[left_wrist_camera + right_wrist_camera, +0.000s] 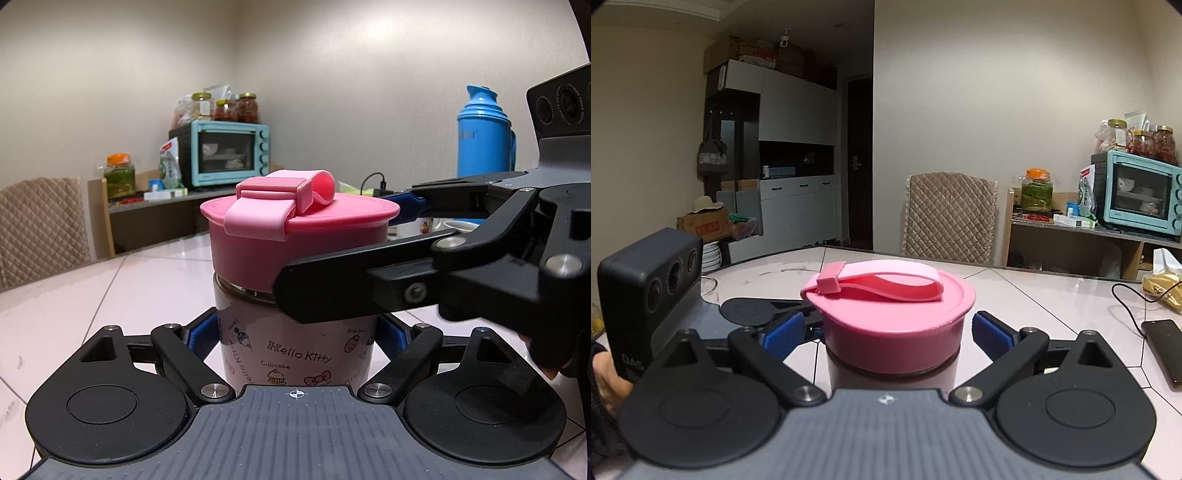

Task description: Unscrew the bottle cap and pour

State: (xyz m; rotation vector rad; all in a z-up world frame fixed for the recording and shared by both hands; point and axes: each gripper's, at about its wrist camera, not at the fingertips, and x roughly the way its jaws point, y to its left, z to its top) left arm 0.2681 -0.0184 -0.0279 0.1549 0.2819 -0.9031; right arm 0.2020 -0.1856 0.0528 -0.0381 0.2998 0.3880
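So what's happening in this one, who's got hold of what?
A person is working two handheld grippers on a pink-capped Hello Kitty bottle that stands on the table. The left gripper is clamped on the bottle's body, steadying it. The right gripper is around the pink cap, its blue pads on either side with gaps showing, so it isn't gripping yet. The cap is on, and nothing has been poured.

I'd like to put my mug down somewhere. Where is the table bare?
Bare tabletop lies between the pink cap and the quilted chair. The right edge is crowded: phone, cable, snack bag.
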